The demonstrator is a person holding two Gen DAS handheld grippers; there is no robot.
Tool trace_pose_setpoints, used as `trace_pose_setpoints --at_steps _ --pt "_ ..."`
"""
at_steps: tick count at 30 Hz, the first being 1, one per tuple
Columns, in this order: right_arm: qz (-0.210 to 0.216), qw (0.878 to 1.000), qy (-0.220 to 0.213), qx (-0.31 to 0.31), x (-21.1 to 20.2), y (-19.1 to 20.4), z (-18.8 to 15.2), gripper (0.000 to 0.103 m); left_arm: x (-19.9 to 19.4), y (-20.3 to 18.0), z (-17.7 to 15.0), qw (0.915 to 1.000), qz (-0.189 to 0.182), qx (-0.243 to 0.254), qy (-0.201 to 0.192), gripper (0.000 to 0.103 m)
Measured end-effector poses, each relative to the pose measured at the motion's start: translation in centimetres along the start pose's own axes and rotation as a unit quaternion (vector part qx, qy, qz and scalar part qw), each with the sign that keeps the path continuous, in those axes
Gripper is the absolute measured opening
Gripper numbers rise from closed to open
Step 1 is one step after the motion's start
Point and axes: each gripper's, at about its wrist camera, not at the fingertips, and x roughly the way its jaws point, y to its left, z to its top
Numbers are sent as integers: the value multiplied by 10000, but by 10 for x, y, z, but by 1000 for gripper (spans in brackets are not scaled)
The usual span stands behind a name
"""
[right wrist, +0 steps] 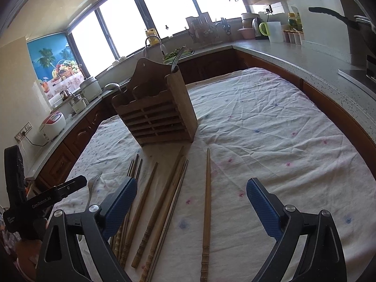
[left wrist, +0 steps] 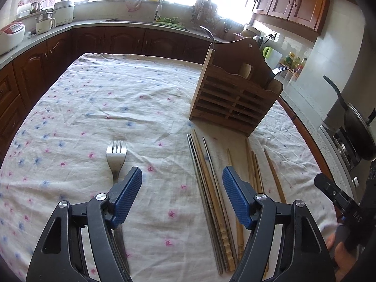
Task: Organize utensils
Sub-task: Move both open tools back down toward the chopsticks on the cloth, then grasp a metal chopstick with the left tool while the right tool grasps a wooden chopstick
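Note:
A wooden utensil holder [left wrist: 231, 96] [right wrist: 156, 115] stands on the cloth-covered table, with a fork [left wrist: 280, 69] [right wrist: 177, 57] and a spoon [left wrist: 208, 33] [right wrist: 112, 86] standing in it. A metal fork [left wrist: 116, 157] [right wrist: 91, 189] lies on the cloth, its handle under my left gripper's left finger. Several wooden and metal chopsticks [left wrist: 211, 188] [right wrist: 164, 202] lie in front of the holder. One wooden chopstick [right wrist: 206, 209] lies apart. My left gripper [left wrist: 182, 176] is open and empty above the cloth. My right gripper [right wrist: 191, 188] is open and empty above the chopsticks.
The table carries a white floral cloth [left wrist: 105, 98] [right wrist: 270, 129]. Kitchen counters with a rice cooker [left wrist: 10, 35] [right wrist: 52, 124], pots [left wrist: 63, 11], a sink tap [left wrist: 156, 0], a kettle [right wrist: 258, 28] and a pan [left wrist: 357, 127] surround it.

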Motion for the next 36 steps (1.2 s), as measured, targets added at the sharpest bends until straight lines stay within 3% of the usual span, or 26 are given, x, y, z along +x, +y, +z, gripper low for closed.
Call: trace_pose_setpoints --at_steps 4,8,11,14,27,32,36 --pt "-13 9999 118 -40 11 -1 5 81 11 -3 5 9999 -17 34 113 62" --pt "44 9994 344 4 26 -2 9 53 24 -6 10 9995 -34 79 294 48" --pt "100 9987 498 -7 38 0 11 40 34 -7 13 9989 -33 107 445 35" --pt "164 9980 615 -65 48 6 12 29 44 -6 15 9983 -62 89 579 29" --pt "-35 9904 1343 -312 105 18 5 16 82 -9 27 9956 -127 136 920 24" --pt "-145 9894 1361 -483 109 21 8 12 101 -10 28 9936 -33 284 1094 16" --pt "-225 9882 1402 -580 113 21 10 8 104 -9 29 9938 -55 387 1041 15"
